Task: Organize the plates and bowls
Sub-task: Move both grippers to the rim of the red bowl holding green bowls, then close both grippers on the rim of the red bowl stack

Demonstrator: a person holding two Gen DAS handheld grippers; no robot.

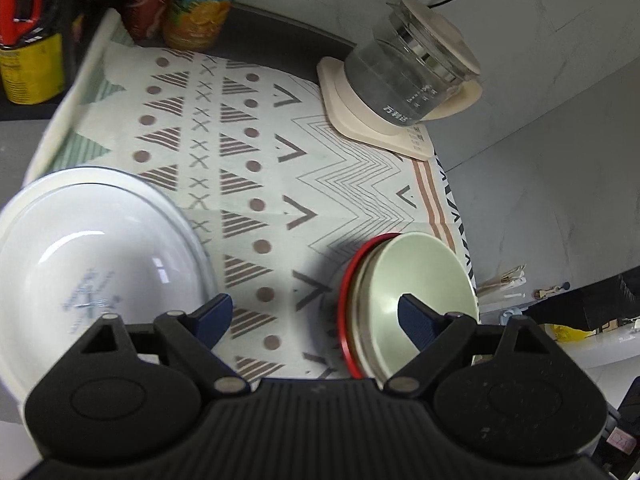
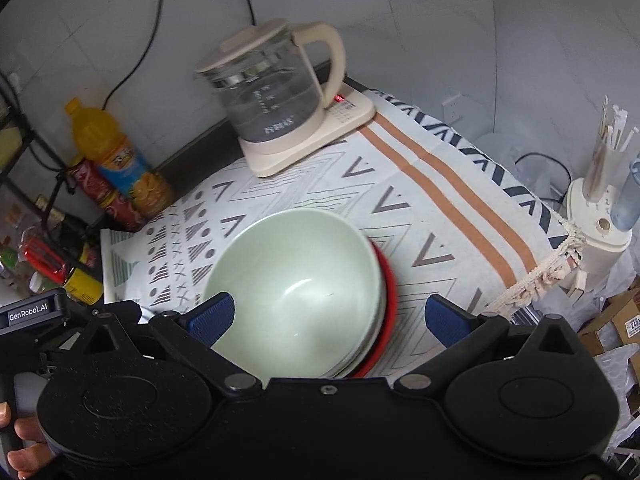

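Observation:
A pale green bowl (image 2: 296,276) sits on top of a stack with a red plate (image 2: 389,300) under it, on the patterned cloth. The stack also shows in the left wrist view (image 1: 416,272). A large white bowl (image 1: 92,248) stands at the left of the left wrist view. My left gripper (image 1: 316,314) is open above the cloth, between the white bowl and the stack. My right gripper (image 2: 330,318) is open and empty, just above the near side of the green bowl.
A glass kettle (image 2: 272,84) on its cream base stands at the back of the cloth. Drink bottles (image 2: 116,160) stand at the back left. The table edge with a fringe (image 2: 536,272) is at the right, with a holder of sticks (image 2: 600,184) beyond.

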